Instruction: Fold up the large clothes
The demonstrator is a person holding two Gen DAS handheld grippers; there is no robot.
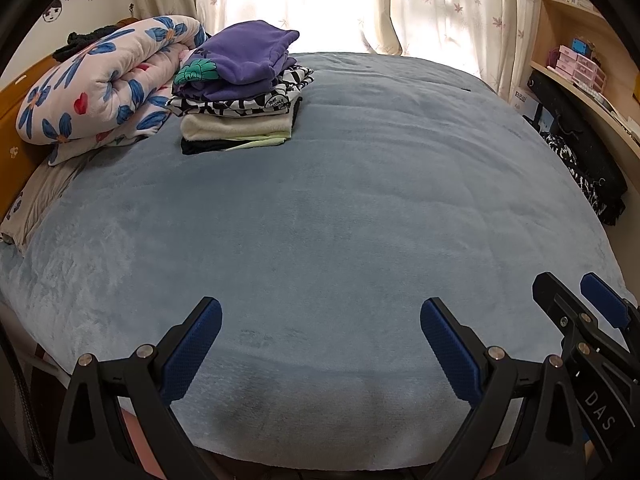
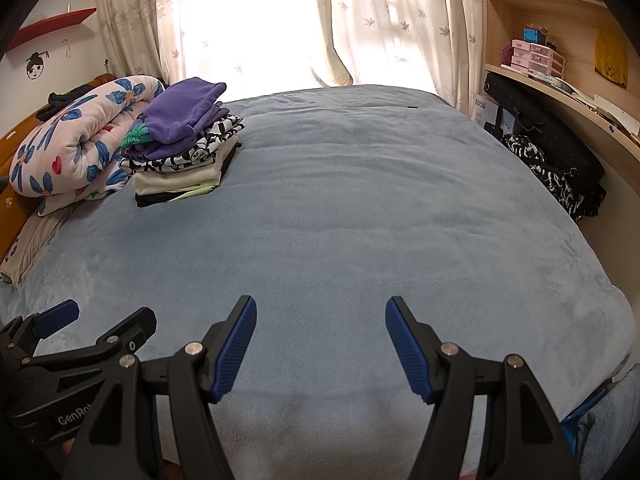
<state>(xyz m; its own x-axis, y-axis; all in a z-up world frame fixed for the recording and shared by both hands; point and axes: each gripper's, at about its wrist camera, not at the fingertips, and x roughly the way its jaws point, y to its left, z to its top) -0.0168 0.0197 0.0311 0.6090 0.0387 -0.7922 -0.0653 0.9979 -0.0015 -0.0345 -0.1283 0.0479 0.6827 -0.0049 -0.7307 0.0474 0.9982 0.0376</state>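
Between garments, by the look of it. Left gripper (image 1: 320, 344) and right gripper (image 2: 320, 344) both spread wide, holding nothing, over the near edge of the bed (image 1: 360, 208). Folded clothes stack (image 1: 240, 92) sits at the far left corner beside the rolled quilt (image 1: 104, 84). No unfolded garment on the bed; next move calls for fetching one.

left gripper (image 1: 320, 336): jaws spread wide, holding nothing, blue pads facing inward | right gripper (image 2: 321, 338): jaws spread wide, holding nothing | the two held side by side, both pointing forward, level
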